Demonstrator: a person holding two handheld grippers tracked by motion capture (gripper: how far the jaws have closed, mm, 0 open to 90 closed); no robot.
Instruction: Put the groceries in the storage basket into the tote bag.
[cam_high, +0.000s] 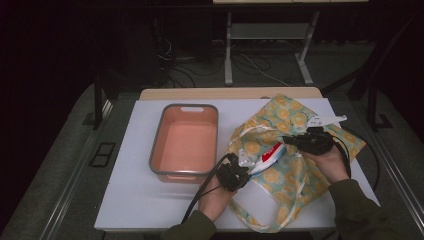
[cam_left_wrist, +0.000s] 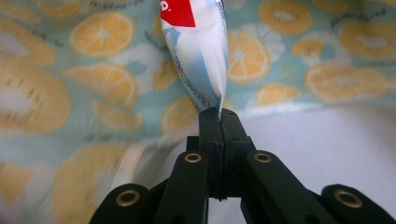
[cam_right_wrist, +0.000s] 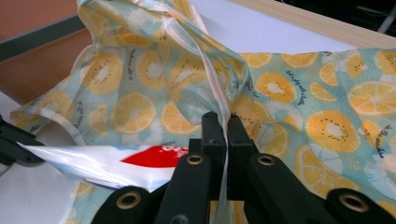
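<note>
Left hand-held gripper (cam_left_wrist: 219, 122) pinches white tube (cam_left_wrist: 198, 56); right (cam_right_wrist: 223, 128) clamps bag (cam_right_wrist: 289, 93).

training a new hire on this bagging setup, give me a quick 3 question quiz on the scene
1. True or false: the left gripper is shut on the crimped end of the white, red and blue tube.
2. What does the right gripper pinch: (a) the tub's rim, (b) the handle strap of the citrus-print bag, (c) the tube?
3. Where does the pink tub sit relative to the bag in the high view?

Key: 1 true. 2 b. 3 to the bag's left, on the white table top.
</note>
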